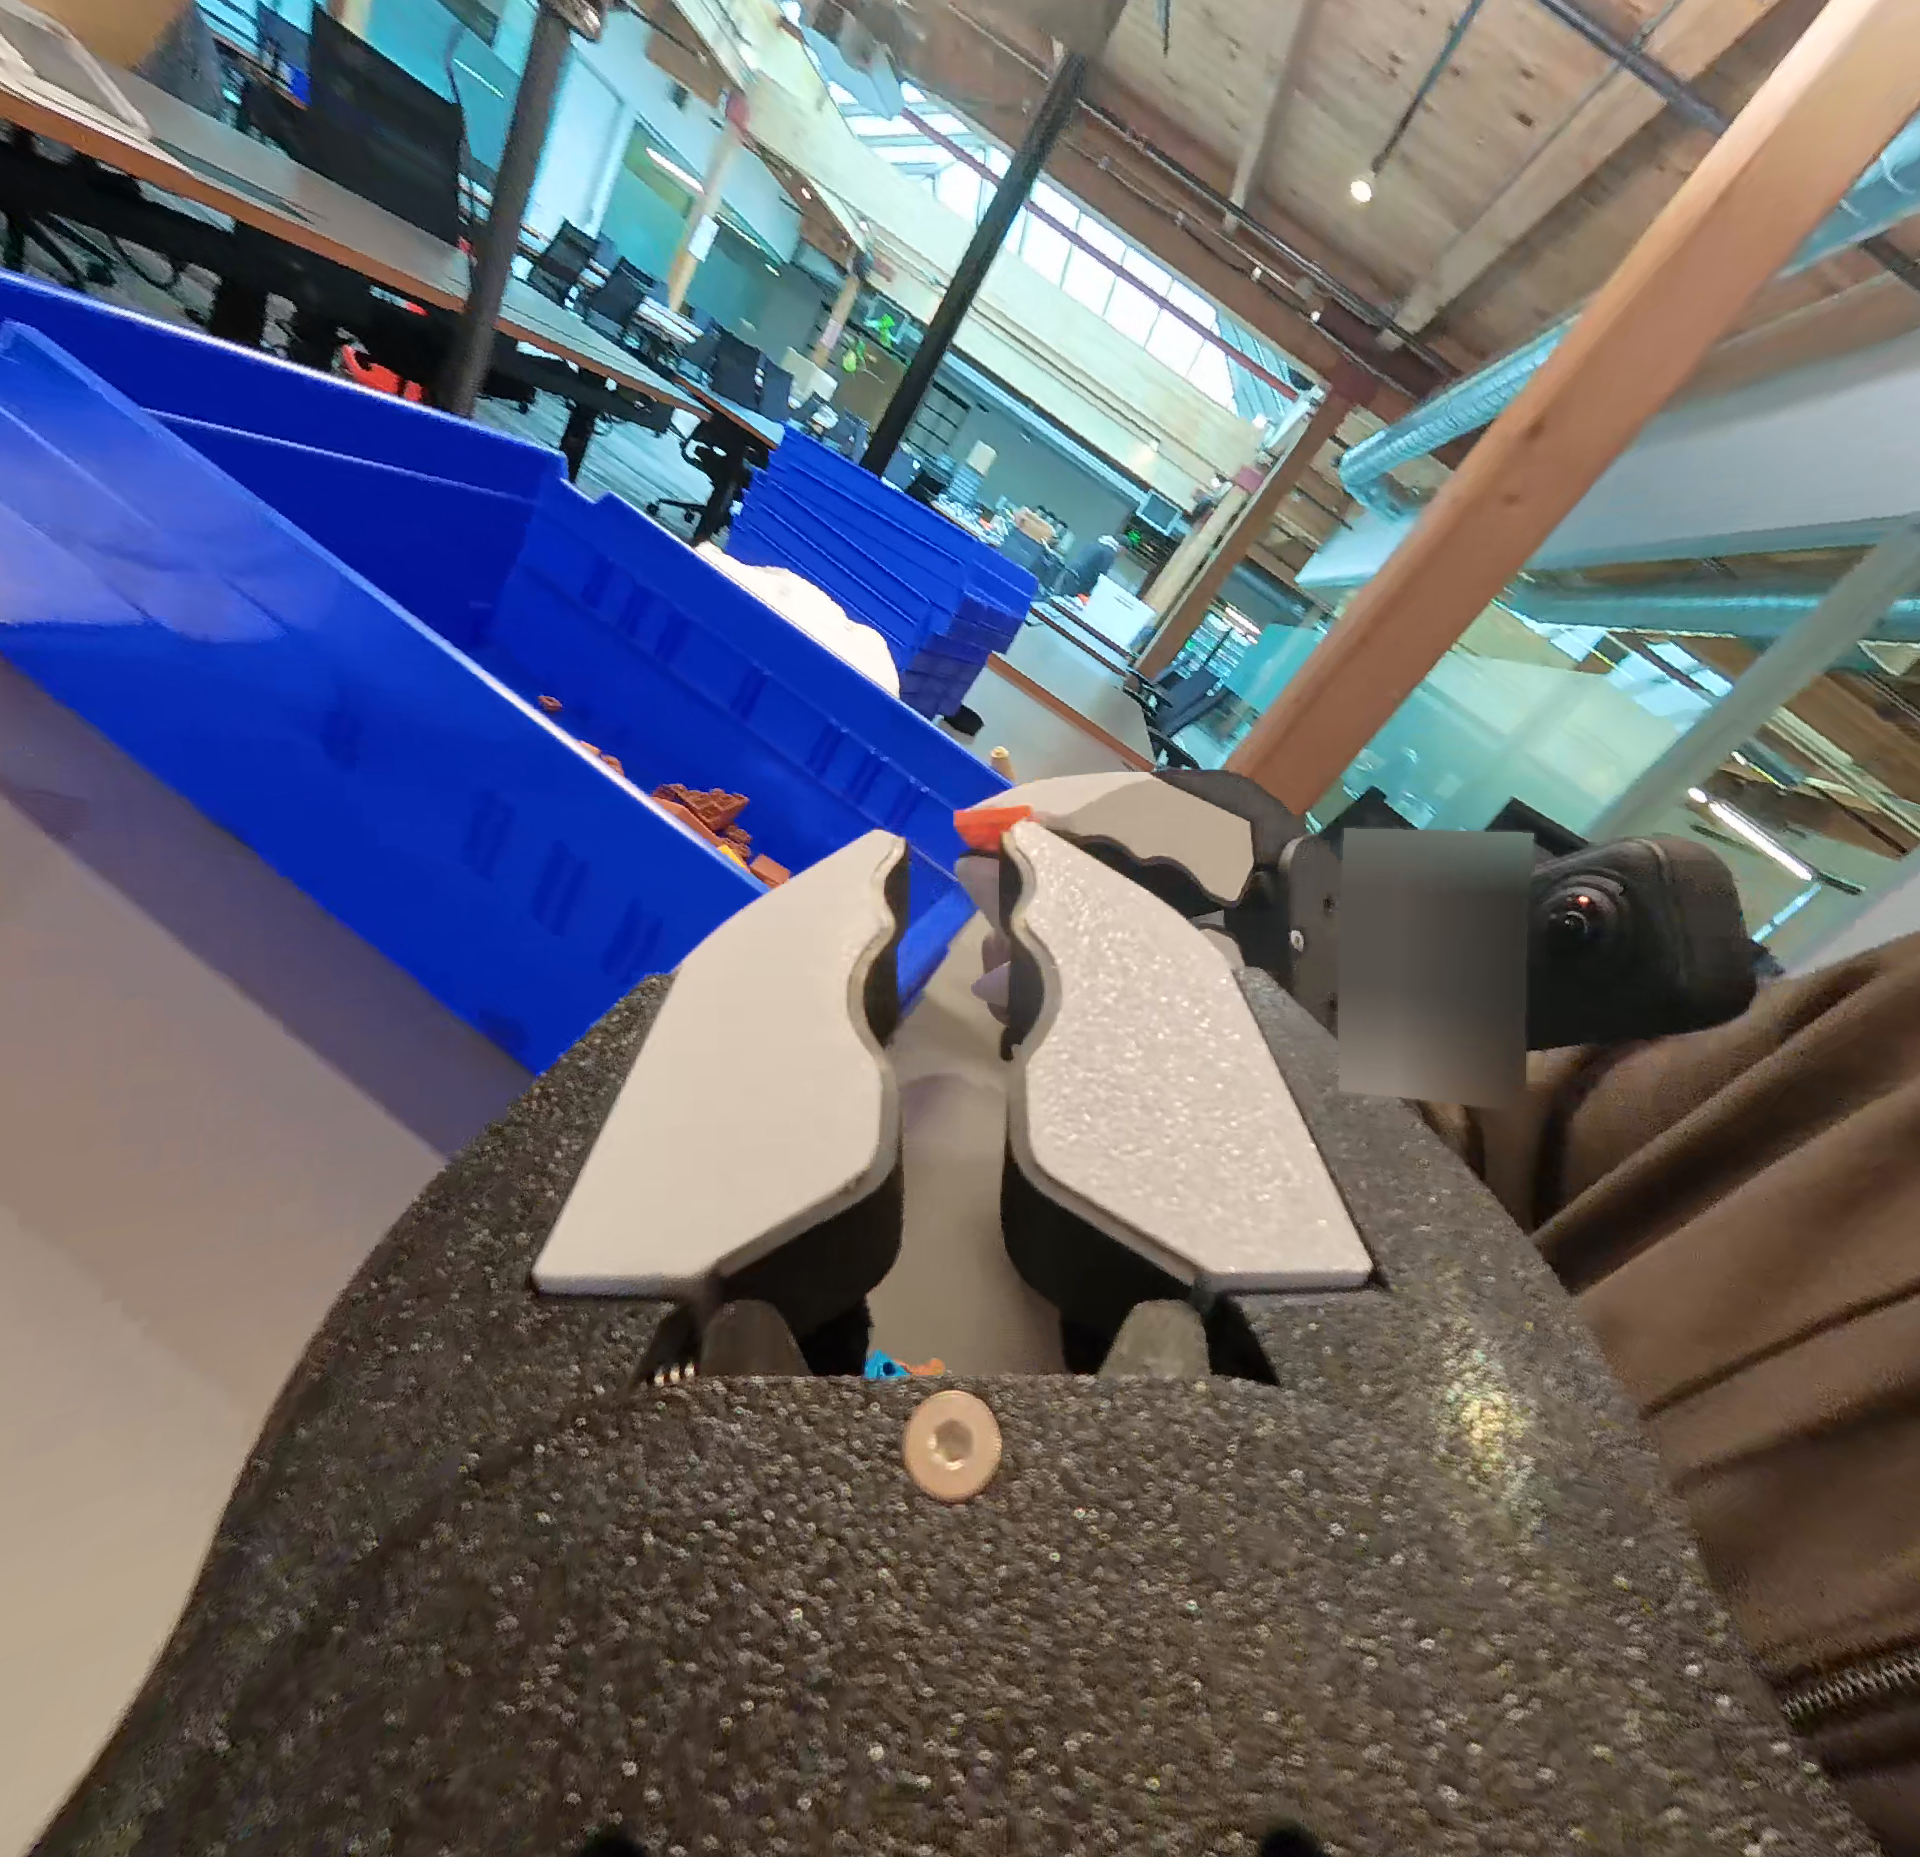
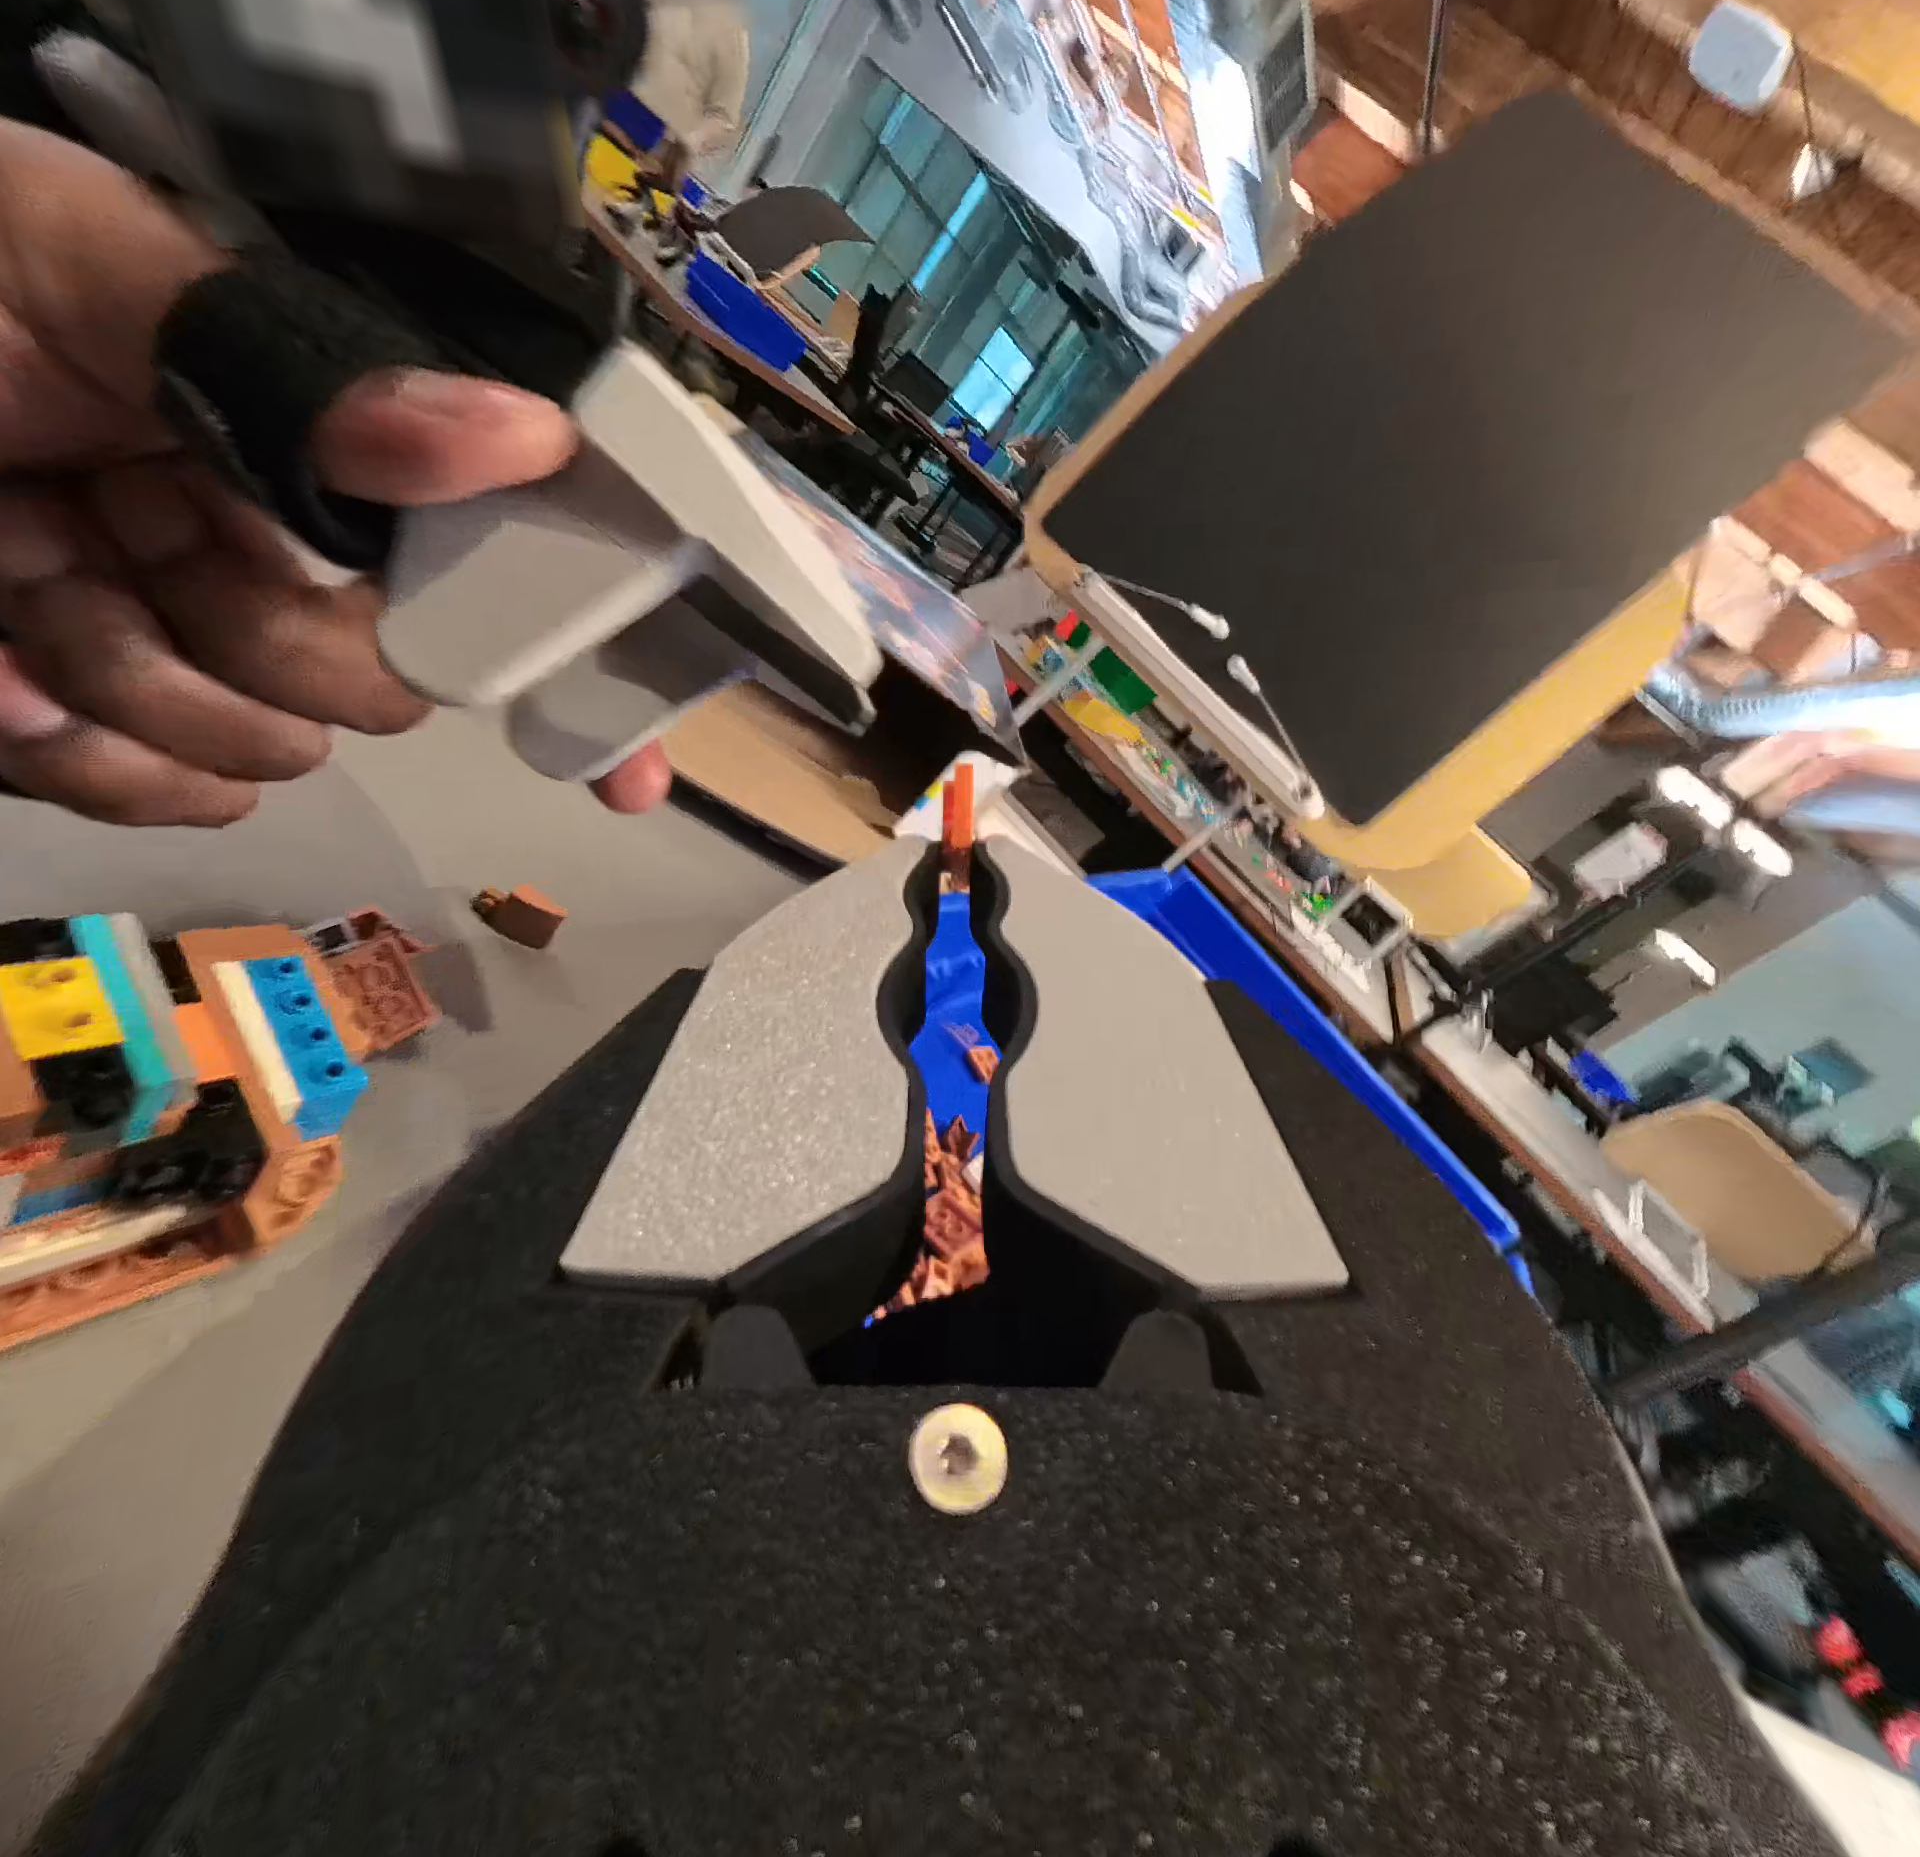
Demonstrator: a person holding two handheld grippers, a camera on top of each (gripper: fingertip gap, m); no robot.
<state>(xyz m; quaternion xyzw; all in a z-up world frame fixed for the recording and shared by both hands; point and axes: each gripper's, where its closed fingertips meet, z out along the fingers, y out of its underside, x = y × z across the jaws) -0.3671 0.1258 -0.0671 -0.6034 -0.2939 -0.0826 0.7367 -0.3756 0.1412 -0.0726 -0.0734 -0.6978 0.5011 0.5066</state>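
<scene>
Orange brick piece (image 2: 958, 820), thin and flat, is pinched at the very tips of the right gripper (image 2: 962, 857), its long axis running straight forward along the fingers so most of it pokes out past them. In the left wrist view the same piece (image 1: 985, 823) shows as a small orange tab at the tip of the farther gripper (image 1: 1013, 820), which lies just beyond the left one's fingers. The right jaws are nearly together, clamped on the piece. Through the gap behind the tips a blue bin (image 2: 1299, 986) shows below, with brown bricks (image 2: 951, 1225) in it. The left gripper (image 1: 954, 846) carries nothing; its jaws stand a narrow way apart, and between them only the grey table (image 1: 187, 1132) shows. In the right wrist view a hand (image 2: 156, 519) holds that left gripper (image 2: 717, 664) up over the table. To the left on the table sits a multicoloured brick build (image 2: 166, 1101), with a loose brown brick (image 2: 525, 912) near it. Further blue bins (image 1: 883, 560) are stacked beyond.
</scene>
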